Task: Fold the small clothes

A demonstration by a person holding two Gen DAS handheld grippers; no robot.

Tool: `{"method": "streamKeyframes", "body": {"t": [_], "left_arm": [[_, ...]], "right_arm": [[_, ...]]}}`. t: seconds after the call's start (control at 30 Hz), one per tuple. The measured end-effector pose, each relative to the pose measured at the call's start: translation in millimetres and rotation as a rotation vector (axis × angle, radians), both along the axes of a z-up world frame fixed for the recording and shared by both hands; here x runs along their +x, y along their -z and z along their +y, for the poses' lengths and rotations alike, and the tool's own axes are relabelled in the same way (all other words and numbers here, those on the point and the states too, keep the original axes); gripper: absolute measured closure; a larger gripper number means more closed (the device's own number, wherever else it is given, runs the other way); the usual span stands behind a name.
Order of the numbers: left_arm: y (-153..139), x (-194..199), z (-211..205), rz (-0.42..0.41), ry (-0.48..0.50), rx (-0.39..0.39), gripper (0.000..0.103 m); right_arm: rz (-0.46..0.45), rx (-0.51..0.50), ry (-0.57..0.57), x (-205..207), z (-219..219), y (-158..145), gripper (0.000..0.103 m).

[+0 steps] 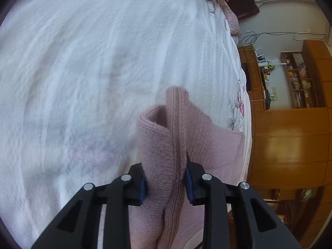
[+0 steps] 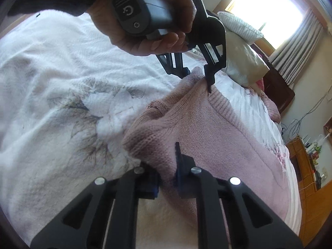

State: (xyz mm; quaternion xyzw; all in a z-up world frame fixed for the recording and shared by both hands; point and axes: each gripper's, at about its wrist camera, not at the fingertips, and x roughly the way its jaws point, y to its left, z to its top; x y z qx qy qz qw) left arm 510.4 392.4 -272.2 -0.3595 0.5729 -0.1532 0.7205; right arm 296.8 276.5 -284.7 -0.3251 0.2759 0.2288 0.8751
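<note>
The pink knit garment [image 2: 207,128] is held bunched above the bed [image 2: 51,87]. The left hand-held gripper [image 1: 166,178] and right hand-held gripper [image 2: 168,178] are each clamped on its fabric. The fingertips are hidden by folds.

Blown-out window [image 2: 267,6] glare; bedspread [image 1: 83,72] motion-blurred (fisheye edges dark).

Home bedroom, probably: bed [image 1: 103,62], pillow [image 2: 240,29], wooden bookshelf [image 1: 300,78].

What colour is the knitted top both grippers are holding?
Dusty pink, the knitted top; the right wrist view shows it best.
</note>
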Motion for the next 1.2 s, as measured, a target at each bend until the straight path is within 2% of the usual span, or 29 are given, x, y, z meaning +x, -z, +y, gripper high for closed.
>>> {"method": "streamKeyframes", "body": {"t": [0.37, 0.6, 0.83, 1.2], "left_arm": [[-117, 3, -77, -0.087, 0.032, 0.093, 0.076], [-160, 12, -139, -0.114, 0.084, 0.143, 0.076], [-174, 18, -184, -0.122, 0.120, 0.173, 0.076], [-171, 36, -233, -0.108, 0.171, 0.208, 0.076]], "right_arm": [[0.011, 0.349, 0.171, -4, -74, -89, 0.093], [0.023, 0.451, 0.229, -7, -118, -118, 0.093], [0.029, 0.528, 0.266, -3, -157, -129, 0.093], [0.045, 0.607, 0.311, 4, -199, -126, 0.093]]}}
